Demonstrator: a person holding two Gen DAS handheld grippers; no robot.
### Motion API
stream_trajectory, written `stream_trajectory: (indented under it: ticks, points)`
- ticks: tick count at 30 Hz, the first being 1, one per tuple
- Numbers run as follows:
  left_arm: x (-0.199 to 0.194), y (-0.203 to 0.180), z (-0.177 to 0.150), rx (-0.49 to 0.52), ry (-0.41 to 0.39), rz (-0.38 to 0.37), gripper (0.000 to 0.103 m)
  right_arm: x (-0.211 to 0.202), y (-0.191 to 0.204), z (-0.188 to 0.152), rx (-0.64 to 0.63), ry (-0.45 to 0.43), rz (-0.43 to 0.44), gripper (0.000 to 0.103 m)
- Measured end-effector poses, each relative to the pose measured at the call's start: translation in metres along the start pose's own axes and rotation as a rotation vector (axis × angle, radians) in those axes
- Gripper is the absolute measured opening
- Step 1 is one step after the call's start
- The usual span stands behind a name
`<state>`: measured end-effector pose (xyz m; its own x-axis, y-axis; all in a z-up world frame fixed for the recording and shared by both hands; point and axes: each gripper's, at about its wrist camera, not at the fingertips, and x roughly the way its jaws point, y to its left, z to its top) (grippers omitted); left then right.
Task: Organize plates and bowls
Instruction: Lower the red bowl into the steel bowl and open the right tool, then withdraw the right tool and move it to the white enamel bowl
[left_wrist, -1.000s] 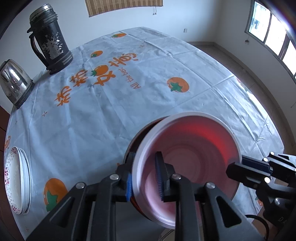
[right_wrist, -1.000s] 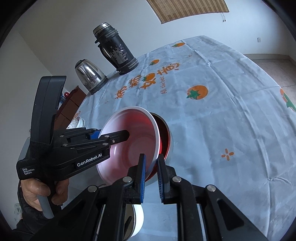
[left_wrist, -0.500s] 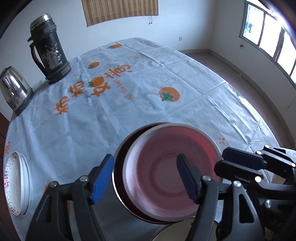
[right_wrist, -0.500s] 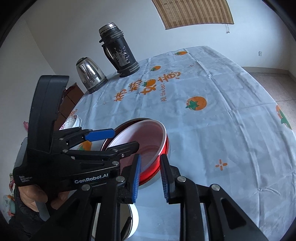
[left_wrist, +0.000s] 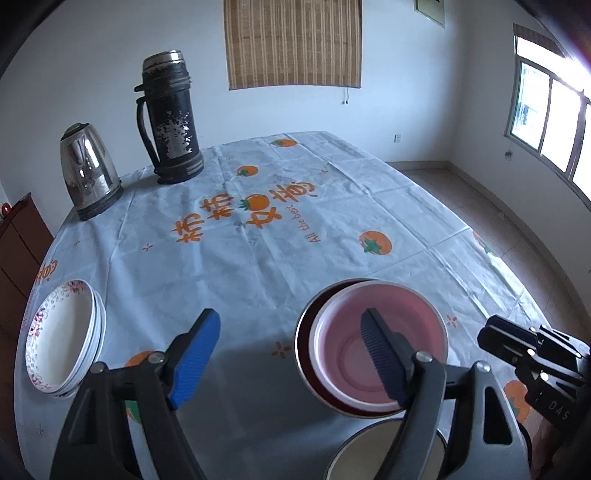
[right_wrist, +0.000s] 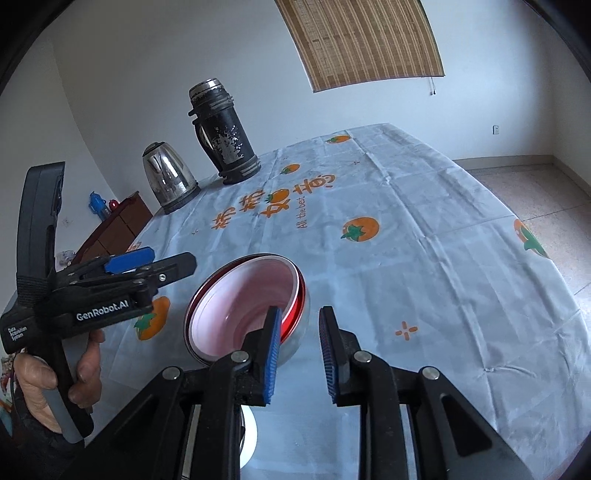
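Bowls, a pink bowl (left_wrist: 380, 350) nested in a red bowl (right_wrist: 295, 299), sit on the tablecloth (left_wrist: 258, 258) before us, our left gripper (left_wrist: 291, 354) having just spread wide and holding nothing, our right gripper (right_wrist: 299, 354) parted a little, also empty.

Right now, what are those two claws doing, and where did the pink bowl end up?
Left gripper just opened wide, empty. Right gripper has opened slightly, empty. Pink bowl released, nested in the red bowl on the tablecloth. Nothing between bowls and plate stack.
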<state>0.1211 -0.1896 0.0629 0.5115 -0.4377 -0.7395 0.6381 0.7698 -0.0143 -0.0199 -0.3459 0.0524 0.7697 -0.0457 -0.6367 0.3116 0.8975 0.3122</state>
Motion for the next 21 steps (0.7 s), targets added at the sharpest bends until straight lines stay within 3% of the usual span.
stream_trajectory:
  ticks: [2, 4, 6, 12, 21]
  points:
    - [-0.007, 0.004, -0.009, -0.008, -0.021, 0.020, 0.080, -0.009, 0.001, -0.008, -0.010, -0.031, -0.016, 0.025]
    - [-0.015, 0.006, -0.018, -0.020, -0.041, 0.037, 0.083, -0.018, 0.004, -0.015, -0.034, -0.065, -0.052, 0.037]
    - [-0.022, 0.009, -0.027, -0.039, -0.058, 0.038, 0.091, -0.027, 0.007, -0.023, -0.054, -0.106, -0.075, 0.056]
    - [-0.042, 0.015, -0.055, -0.094, -0.096, 0.053, 0.095, -0.048, 0.017, -0.045, -0.078, -0.171, -0.104, 0.057]
    - [-0.048, 0.020, -0.095, -0.149, -0.077, 0.091, 0.095, -0.054, 0.018, -0.078, -0.010, -0.160, -0.072, 0.057]
